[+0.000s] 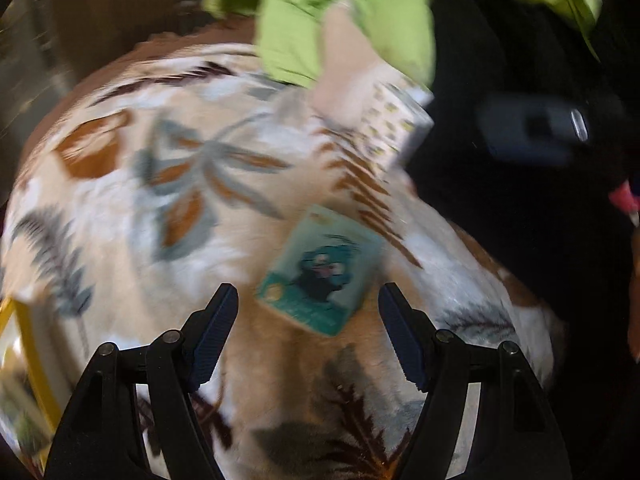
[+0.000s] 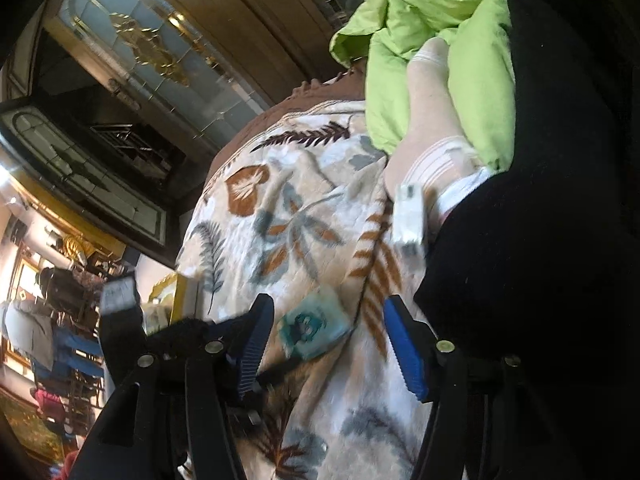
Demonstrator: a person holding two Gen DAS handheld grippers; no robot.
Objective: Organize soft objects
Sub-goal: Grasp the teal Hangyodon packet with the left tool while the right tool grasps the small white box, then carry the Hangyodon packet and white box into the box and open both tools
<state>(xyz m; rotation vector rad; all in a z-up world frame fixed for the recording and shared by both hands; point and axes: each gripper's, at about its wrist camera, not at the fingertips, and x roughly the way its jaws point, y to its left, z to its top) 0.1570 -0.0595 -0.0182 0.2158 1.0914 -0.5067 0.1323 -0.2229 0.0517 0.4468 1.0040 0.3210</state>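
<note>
- A plush cream blanket printed with grey-blue and rust-brown leaves lies spread as a broad rounded surface beneath the other items.
- A small teal card-like packet showing a dark cartoon figure lies flat and tilted on the blanket.
- A crumpled lime-green fabric is heaped at the blanket's far edge.
- A pale pink sock with ribbed bands lies partly under the green fabric; its exact shape is blurred.
- A black fabric mass lies beside the blanket, touching the green fabric.
</note>
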